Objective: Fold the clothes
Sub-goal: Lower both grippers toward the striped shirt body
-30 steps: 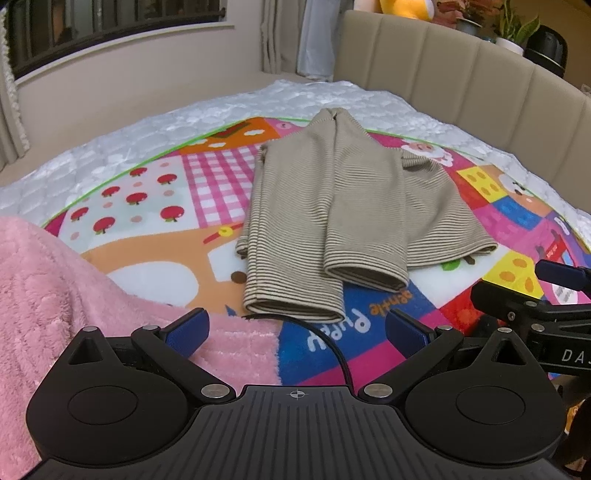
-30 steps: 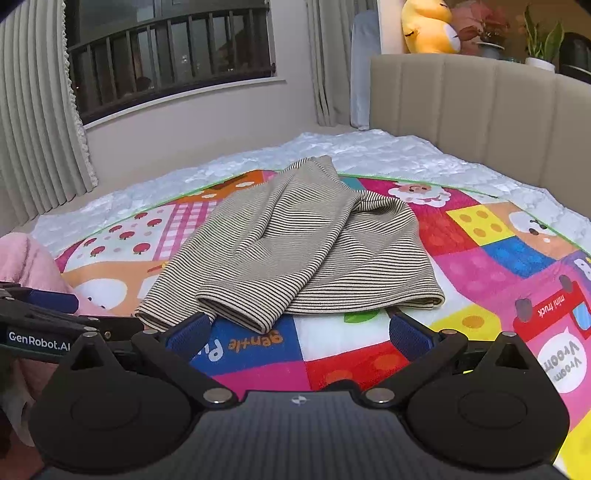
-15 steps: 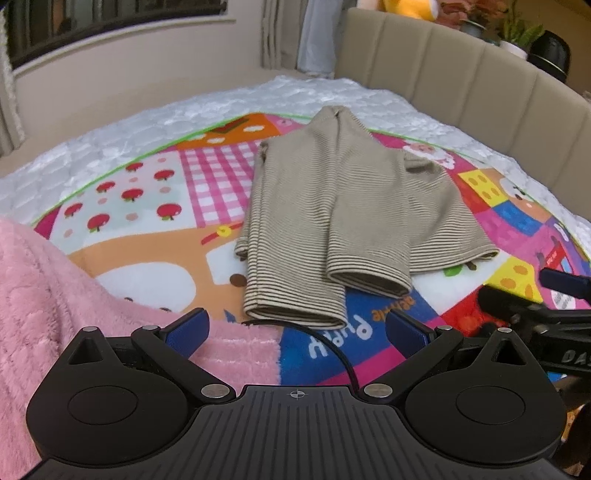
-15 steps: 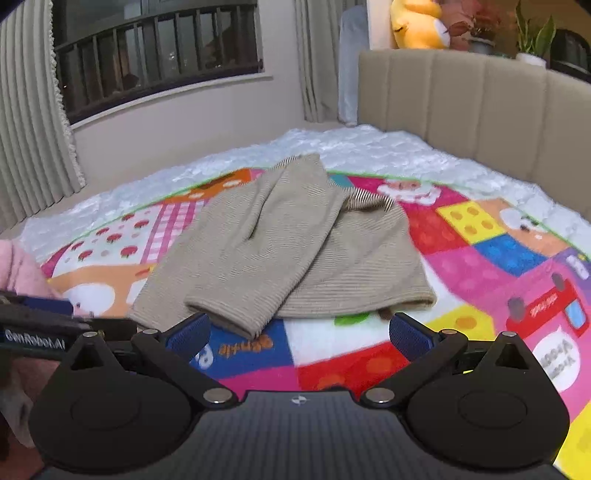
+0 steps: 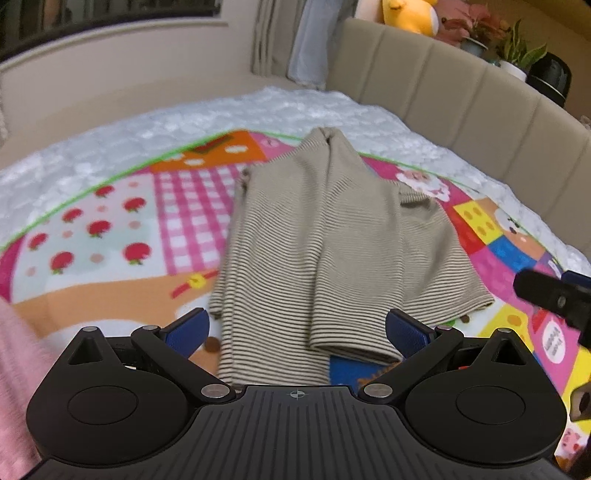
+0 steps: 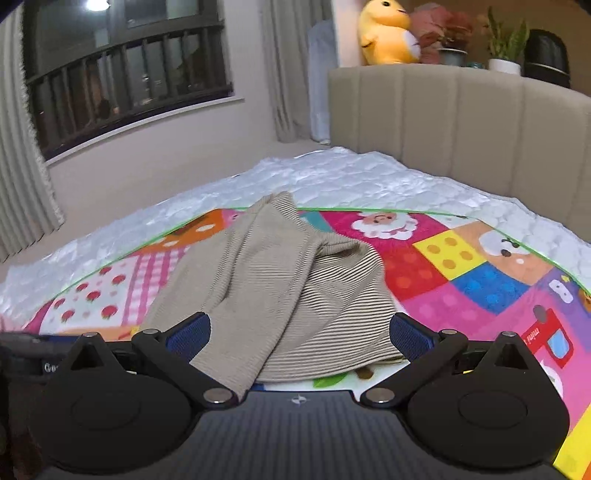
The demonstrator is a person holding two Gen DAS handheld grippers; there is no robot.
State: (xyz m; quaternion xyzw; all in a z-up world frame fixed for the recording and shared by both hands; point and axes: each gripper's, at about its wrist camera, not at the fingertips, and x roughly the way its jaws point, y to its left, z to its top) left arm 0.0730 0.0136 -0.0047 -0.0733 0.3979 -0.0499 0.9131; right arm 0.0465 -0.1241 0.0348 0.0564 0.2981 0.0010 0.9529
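Note:
A beige striped garment [image 5: 325, 251] lies partly folded on a colourful play mat [image 5: 110, 229] on the bed; it also shows in the right wrist view [image 6: 280, 291]. My left gripper [image 5: 297, 330] is open and empty, its blue pads either side of the garment's near hem. My right gripper [image 6: 299, 332] is open and empty, just over the garment's near edge. The right gripper shows at the right edge of the left wrist view [image 5: 554, 299].
A pink fluffy cloth [image 5: 18, 387] lies at the near left. A beige padded headboard [image 6: 461, 122] rises at the back right, with a yellow plush toy [image 6: 388, 33] and plants on its ledge. A window [image 6: 122, 81] and curtains stand at the left.
Both grippers have moved forward toward the garment, whose near hem now lies between their fingers. The pink cloth has slid toward the left edge of the left wrist view.

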